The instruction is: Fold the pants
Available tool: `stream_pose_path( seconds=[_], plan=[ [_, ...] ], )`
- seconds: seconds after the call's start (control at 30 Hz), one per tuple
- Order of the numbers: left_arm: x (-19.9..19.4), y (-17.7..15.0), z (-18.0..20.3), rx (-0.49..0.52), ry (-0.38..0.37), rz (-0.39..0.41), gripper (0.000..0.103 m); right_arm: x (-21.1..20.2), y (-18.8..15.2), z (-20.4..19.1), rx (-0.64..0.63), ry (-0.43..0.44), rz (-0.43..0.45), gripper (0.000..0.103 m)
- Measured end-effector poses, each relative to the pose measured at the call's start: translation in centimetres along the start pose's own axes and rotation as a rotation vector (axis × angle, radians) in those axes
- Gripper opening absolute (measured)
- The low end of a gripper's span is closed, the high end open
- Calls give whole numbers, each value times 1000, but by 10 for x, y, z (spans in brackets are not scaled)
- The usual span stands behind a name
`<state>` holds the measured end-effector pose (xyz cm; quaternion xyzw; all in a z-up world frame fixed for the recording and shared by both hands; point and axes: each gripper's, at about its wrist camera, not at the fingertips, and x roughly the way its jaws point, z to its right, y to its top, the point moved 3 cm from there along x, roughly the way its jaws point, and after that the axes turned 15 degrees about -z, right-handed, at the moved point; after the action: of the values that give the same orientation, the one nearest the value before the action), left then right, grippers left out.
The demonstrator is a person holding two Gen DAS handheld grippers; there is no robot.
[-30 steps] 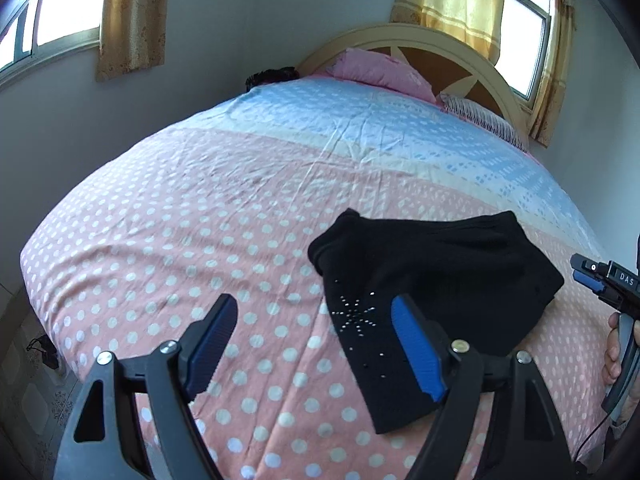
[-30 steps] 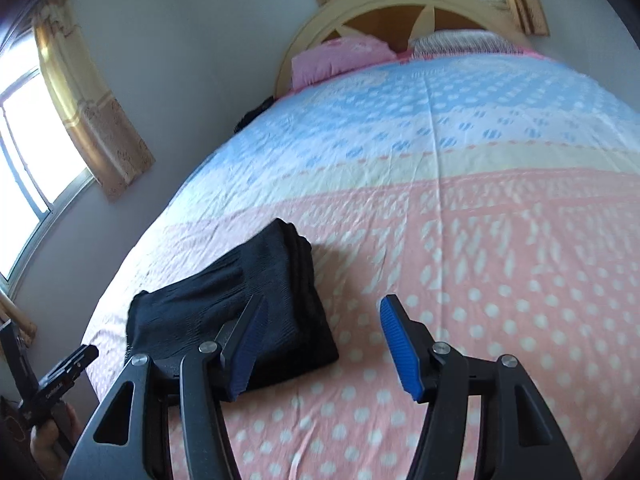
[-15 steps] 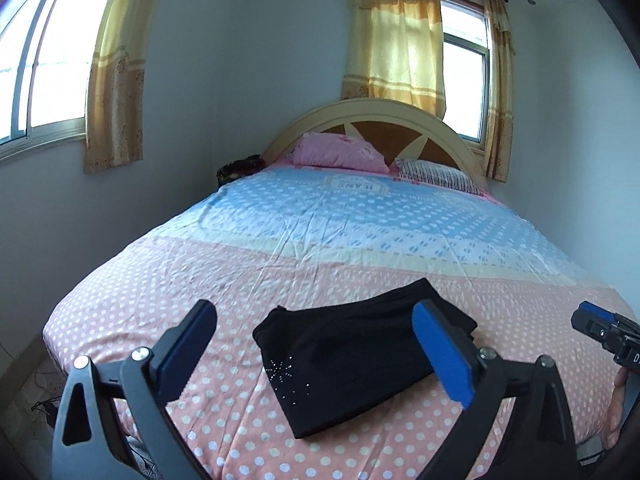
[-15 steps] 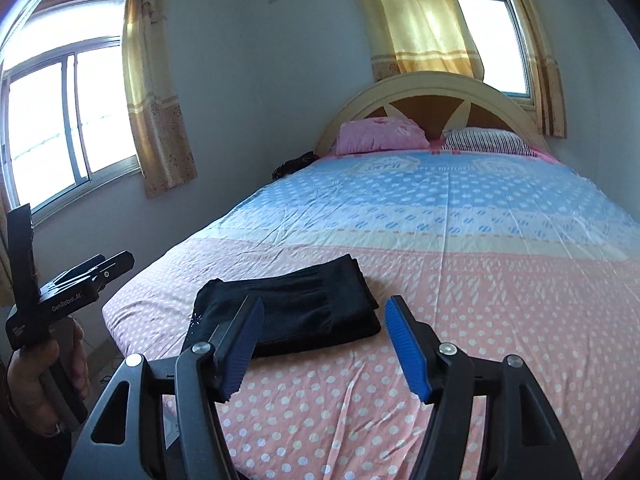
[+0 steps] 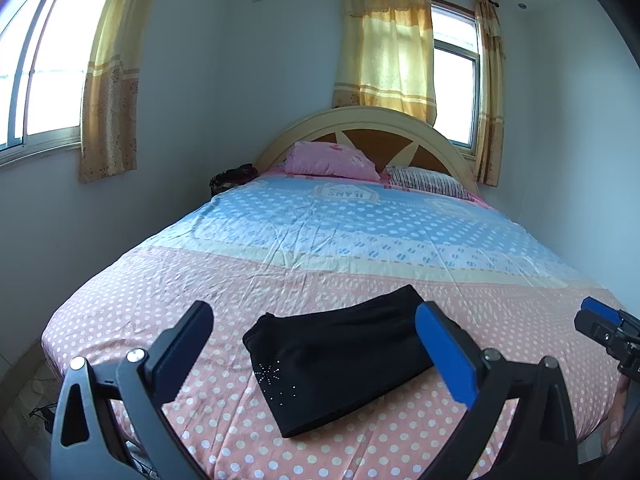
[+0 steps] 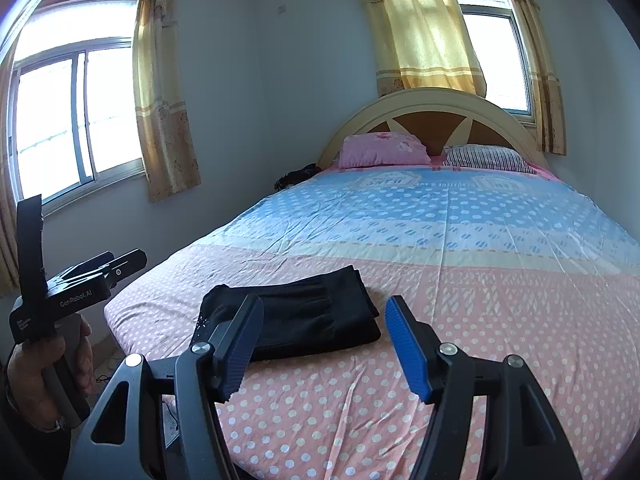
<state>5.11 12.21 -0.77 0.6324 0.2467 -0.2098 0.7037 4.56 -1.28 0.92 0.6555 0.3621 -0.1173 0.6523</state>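
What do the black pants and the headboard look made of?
Black pants: soft matte knit or stretch fabric, judging by fine ribbing and limp folds; small shiny studs near one corner. Headboard: probably painted wood, given its smooth cream arch and brown inset panels.

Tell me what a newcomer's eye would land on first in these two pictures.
First, the black folded pants, a dark block on the pink dotted foot of the bed, with a small sparkly star at one corner. Next, the open left gripper and open right gripper, blue-padded, low in front and touching nothing. Behind, a pink pillow rests against the arched headboard.
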Motion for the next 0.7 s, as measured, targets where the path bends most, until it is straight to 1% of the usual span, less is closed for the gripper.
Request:
stream_pose_path(
  seconds=[0.2,0.7],
  plan=[
    [-1,0,-1,-7,2,2,103,1,-4,-2,-2,3,-7,65],
    [2,-6,9,12,6,-17,103,0,-17,3,11,9,-13,65]
  ],
)
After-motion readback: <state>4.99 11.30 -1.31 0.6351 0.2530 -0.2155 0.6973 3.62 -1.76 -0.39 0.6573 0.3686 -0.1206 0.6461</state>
